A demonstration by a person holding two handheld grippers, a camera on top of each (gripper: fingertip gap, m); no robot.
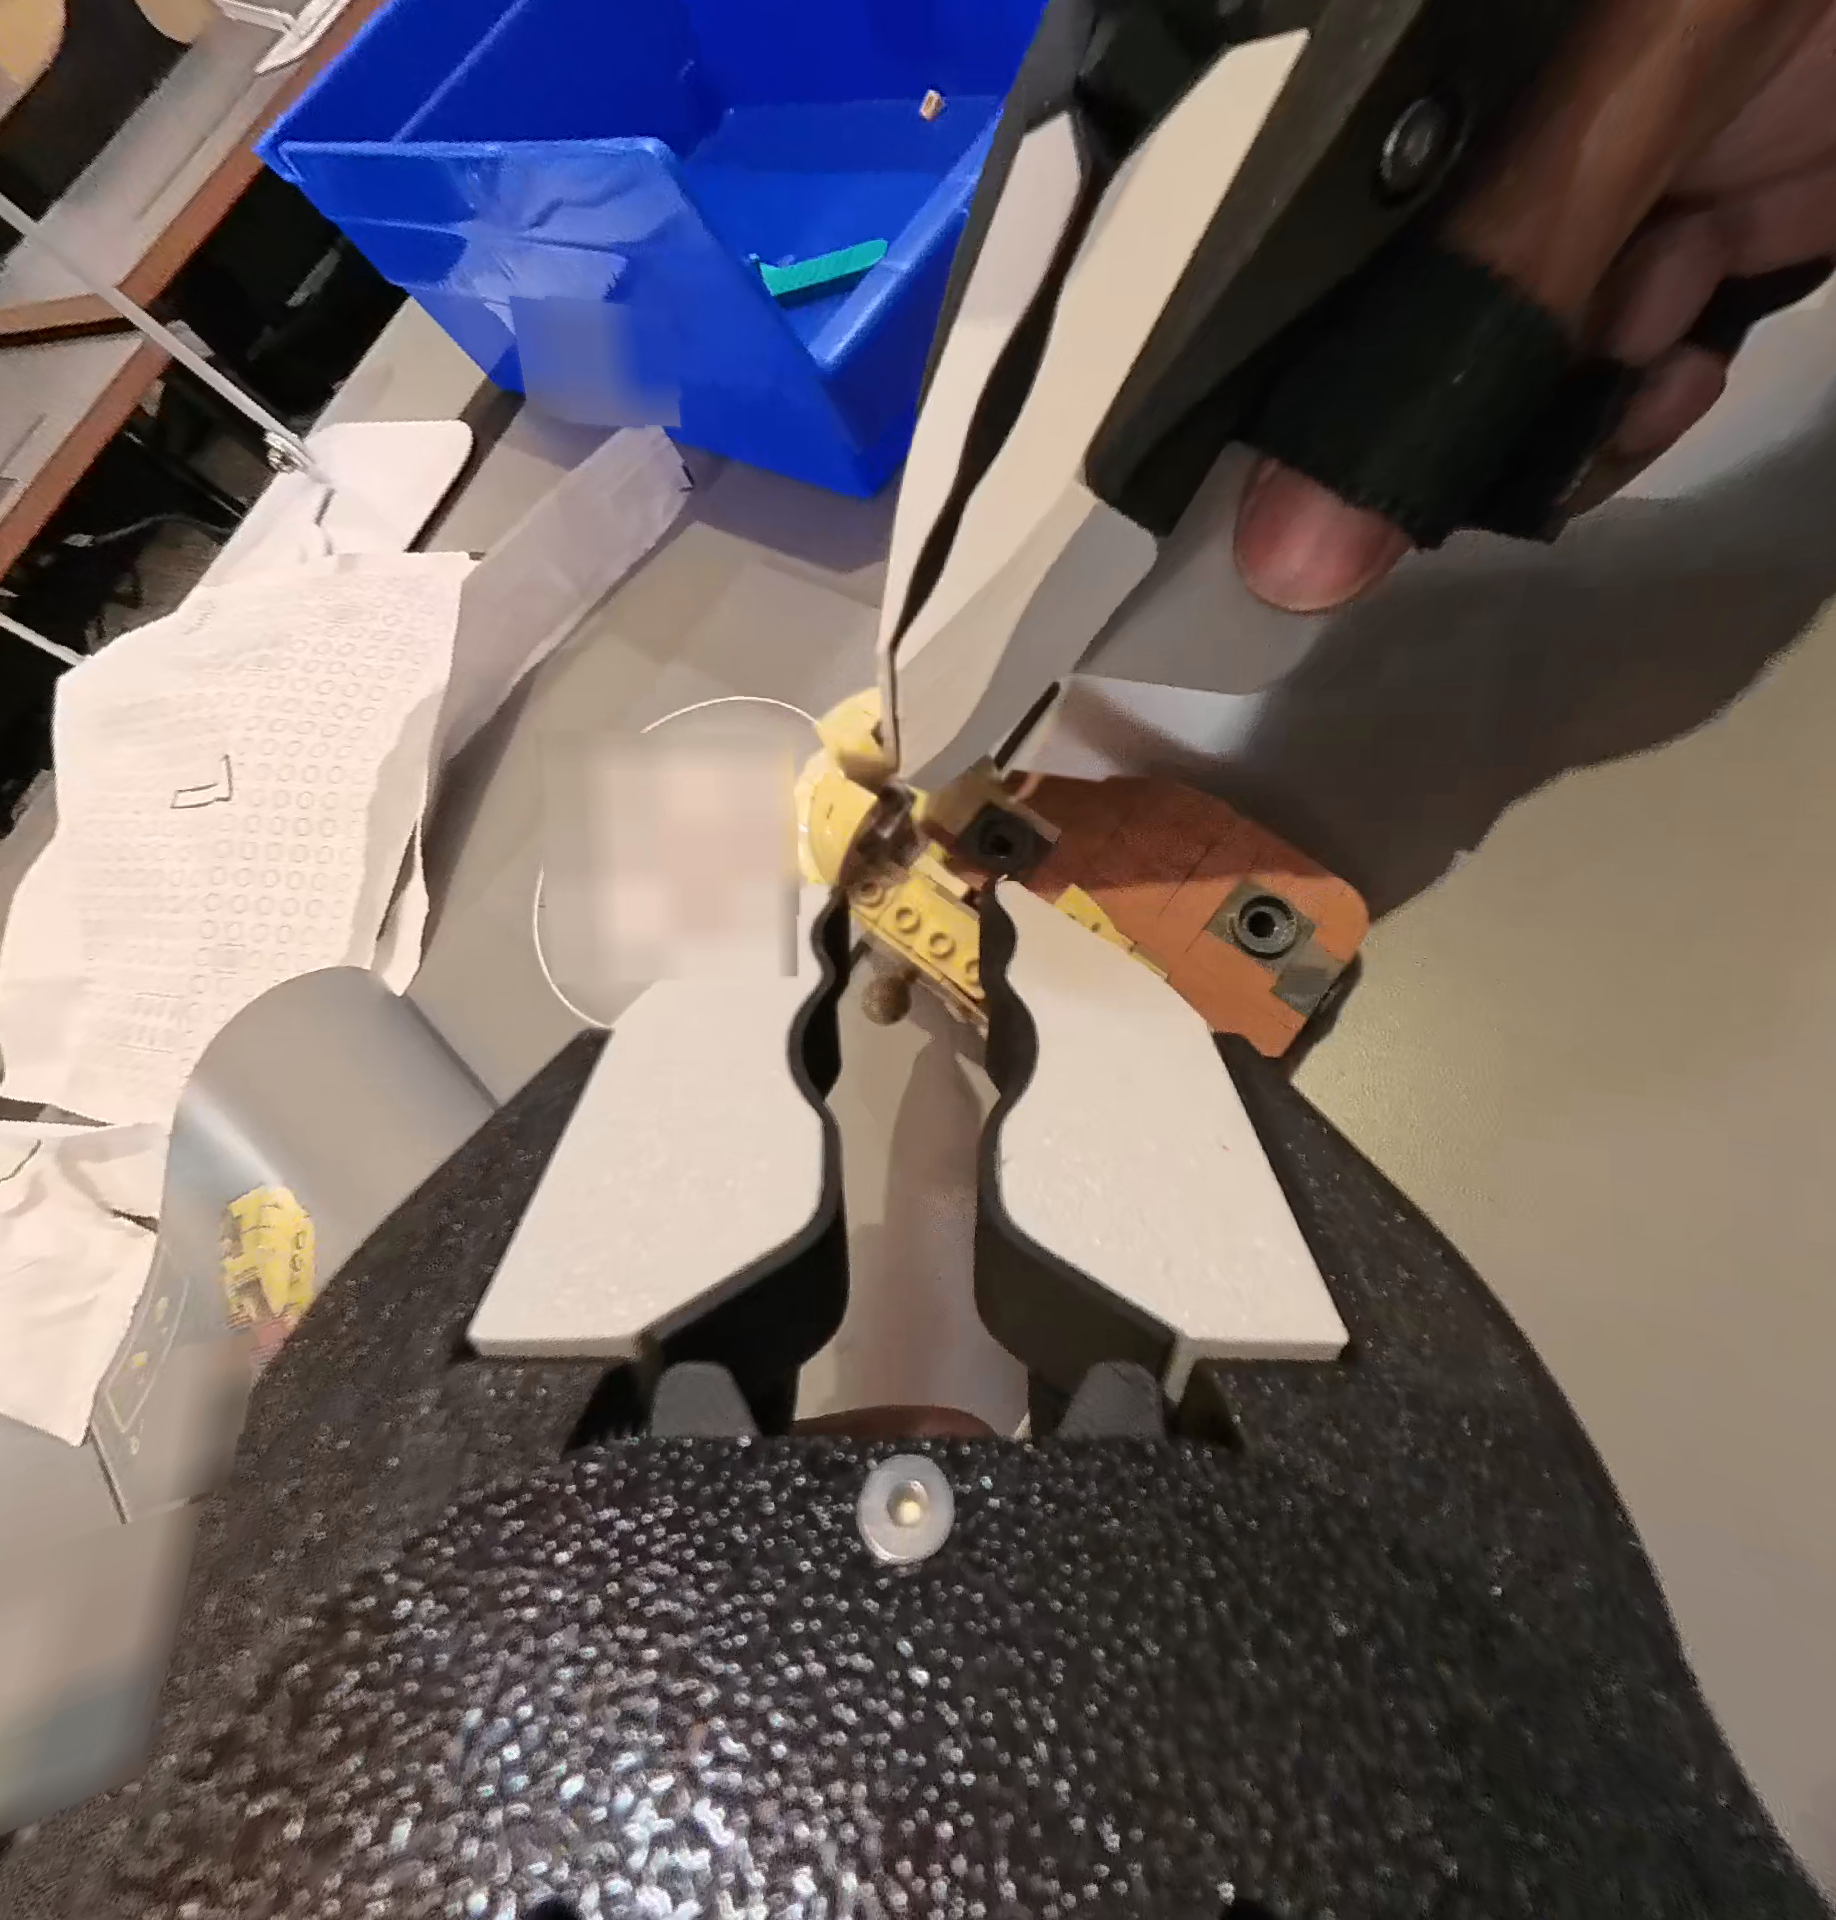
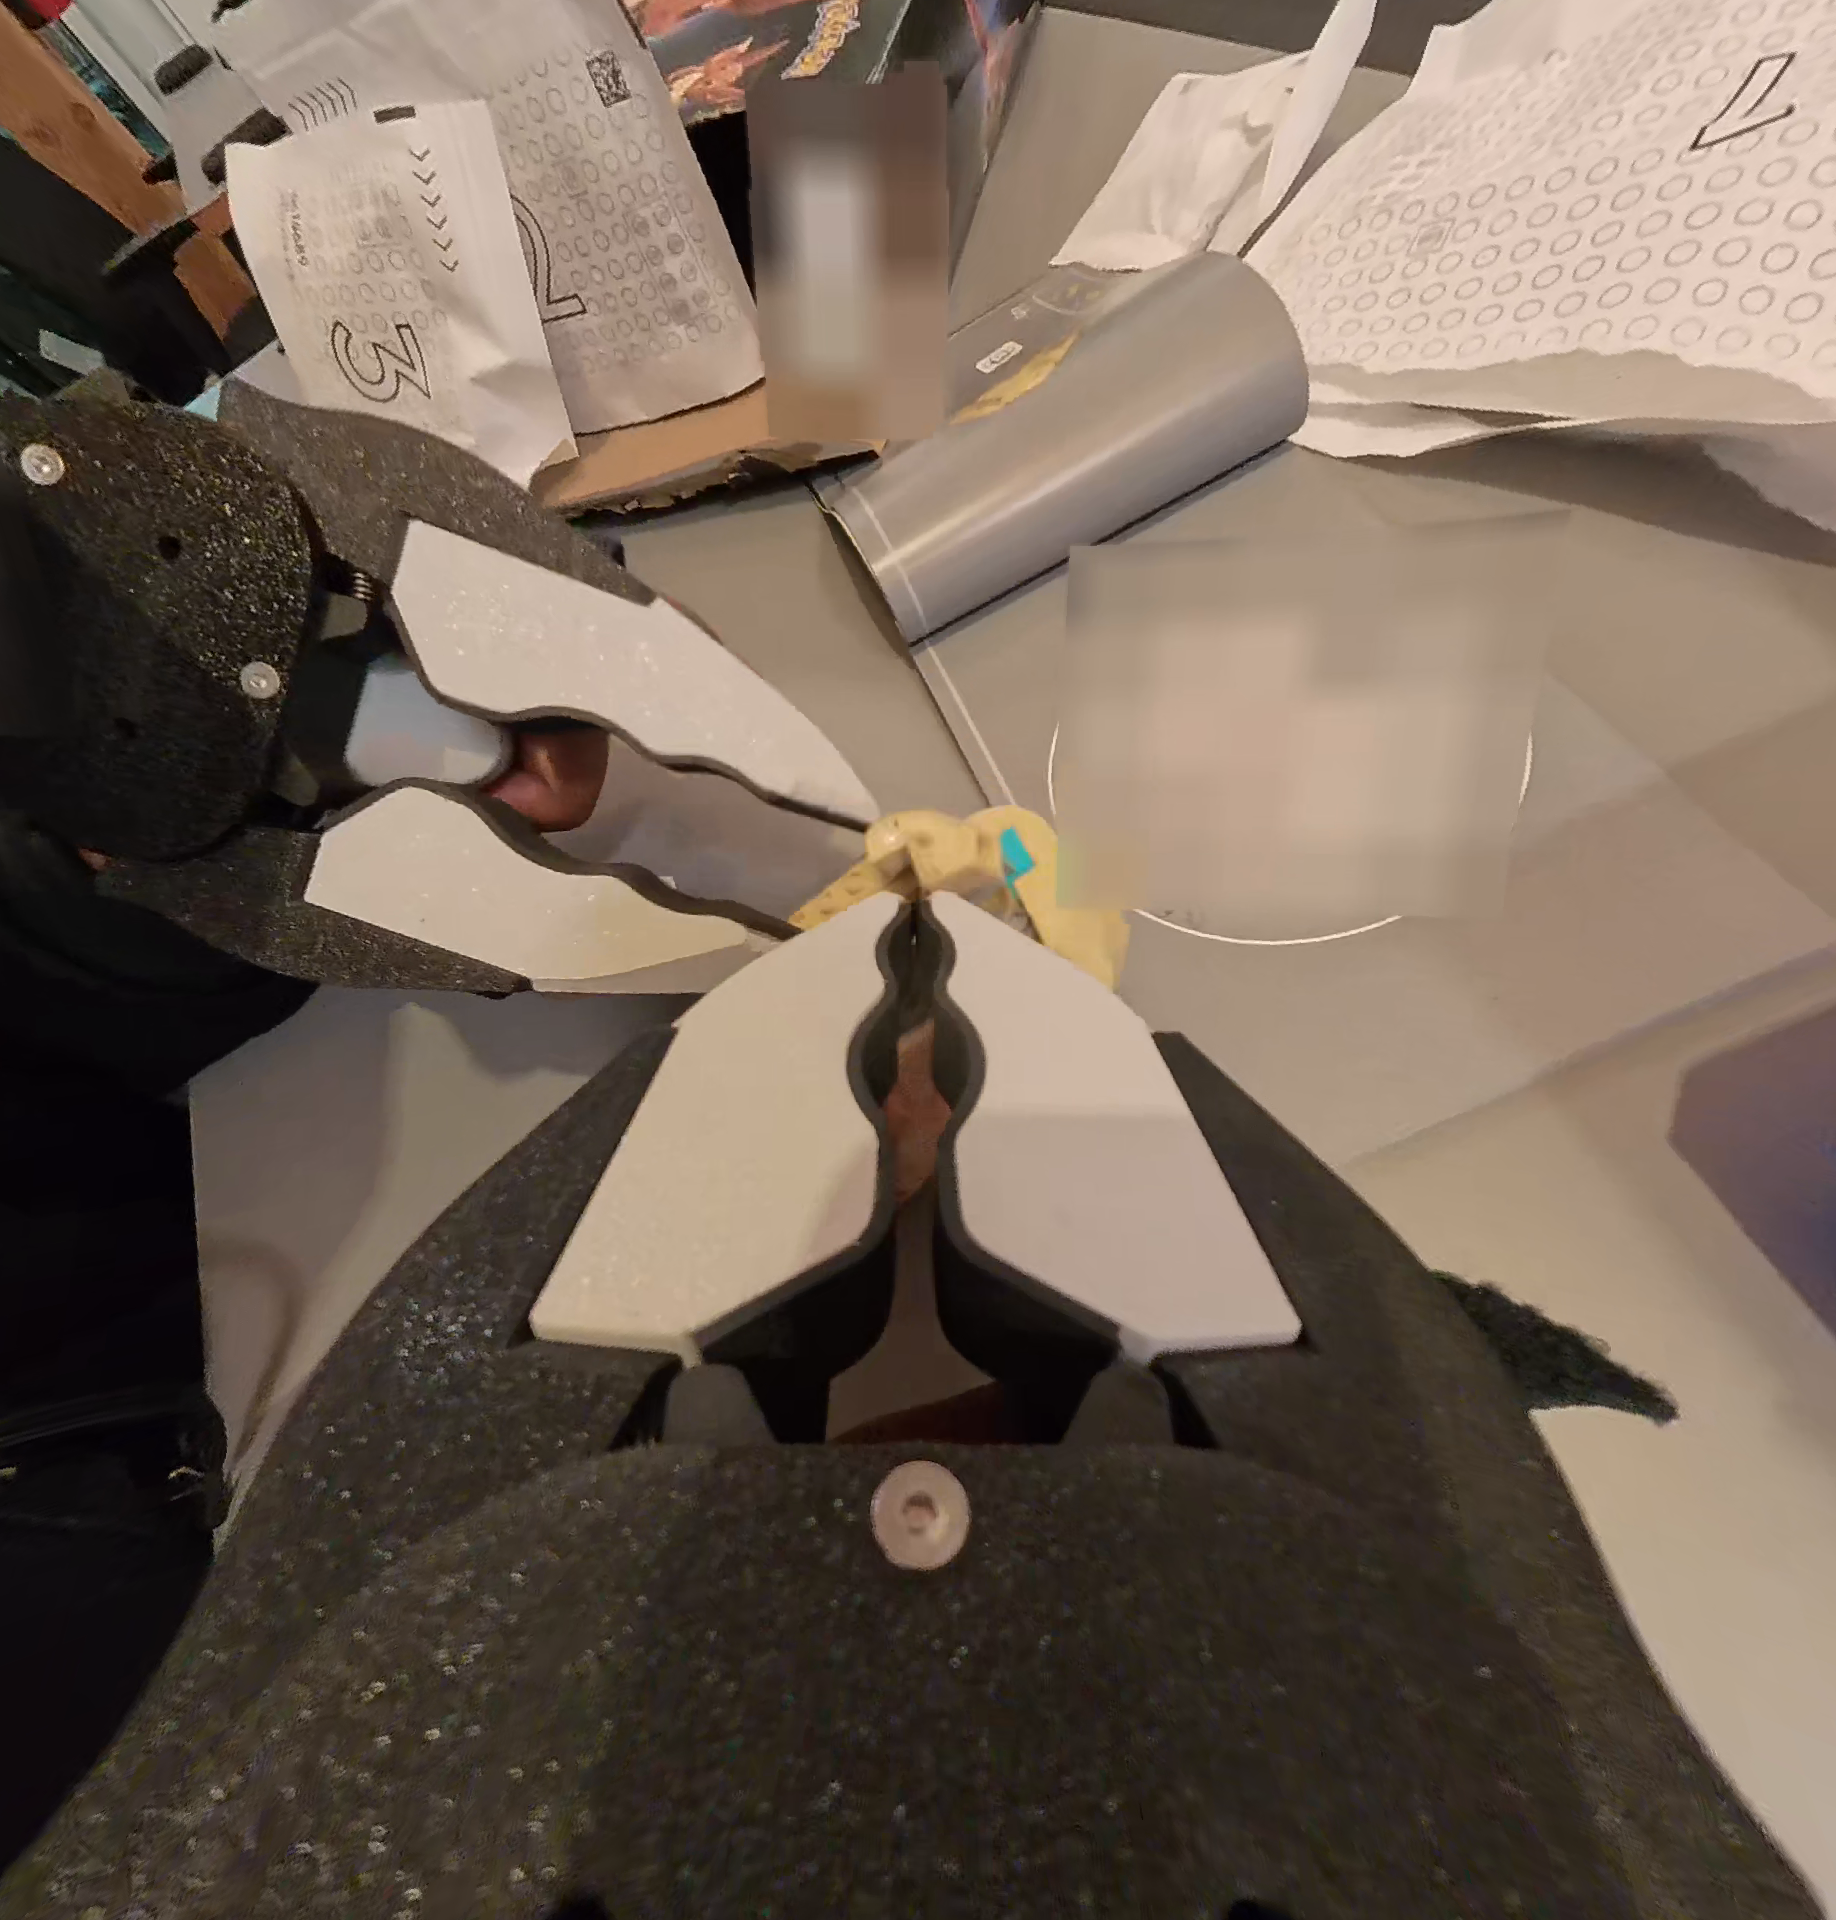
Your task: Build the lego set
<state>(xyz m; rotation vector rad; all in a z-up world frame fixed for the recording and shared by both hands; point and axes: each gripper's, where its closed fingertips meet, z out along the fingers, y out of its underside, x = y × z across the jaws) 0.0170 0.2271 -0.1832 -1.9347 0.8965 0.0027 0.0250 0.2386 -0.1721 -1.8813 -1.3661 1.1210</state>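
Grey bench (image 1: pixel 1620 1299), littered with torn white paper bags (image 1: pixel 228 810); yellow-and-brown toy-brick model (image 1: pixel 1153 883) at frame centre; left gripper (image 1: pixel 909 940) fingers straddle its yellow studded end, contact unclear; right gripper (image 2: pixel 916 914) fingers pressed together on a small part above; model's long axis runs toward lower right.

Bare table (image 1: pixel 1620 1195) rightward; left, paper bags (image 1: pixel 228 790) (crumpled), blue bin (image 1: pixel 581 208) beyond.

Grey tabletop (image 1: pixel 1620 1195) (matte), wooden shelving (image 1: pixel 114 301) behind.
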